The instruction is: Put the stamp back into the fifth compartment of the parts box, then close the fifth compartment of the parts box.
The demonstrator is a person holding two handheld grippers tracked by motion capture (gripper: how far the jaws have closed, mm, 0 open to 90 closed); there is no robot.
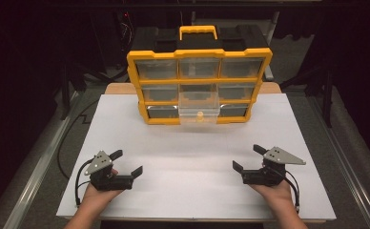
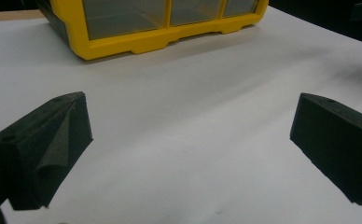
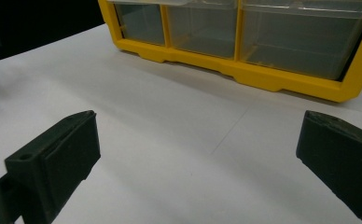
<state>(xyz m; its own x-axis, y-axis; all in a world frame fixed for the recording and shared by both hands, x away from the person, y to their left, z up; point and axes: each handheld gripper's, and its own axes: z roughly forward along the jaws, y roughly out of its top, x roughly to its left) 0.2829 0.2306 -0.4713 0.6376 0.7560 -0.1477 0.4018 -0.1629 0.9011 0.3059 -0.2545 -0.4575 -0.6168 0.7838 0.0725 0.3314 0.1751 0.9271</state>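
A: Standing upright at the far middle of the white table top [image 1: 192, 157]: a yellow-framed plastic organiser cabinet with clear drawers [image 1: 200, 86], three rows of three, black and yellow carry handle on top.

B: Middle drawer status?

A: One clear plastic drawer [image 1: 200, 109] pulled out from the centre column, hanging forward over the bottom row. Inside it, a small yellowish piece [image 1: 200, 115], too small to identify.

B: Left side?

A: Left black two-jaw gripper [image 1: 126, 162] held in the left hand [image 1: 97, 191] near the front left of the table, pointing toward the centre. Jaws spread wide, nothing between them but bare white surface. Well apart from the cabinet.

B: Confirmed from the left gripper view?

A: Yes. Both foam-like black pads far apart, cabinet's yellow base at the top edge, some way off.

B: Right side?

A: Right black two-jaw gripper [image 1: 248, 157] in the right hand [image 1: 276, 191] near the front right, mirroring the left, grey three-cornered plate on top. Jaws likewise wide apart and gripping nothing. In the right gripper view, bottom row of drawers and yellow frame ahead, white table between.

B: Contact with anything?

A: None seen with the cabinet or drawer.
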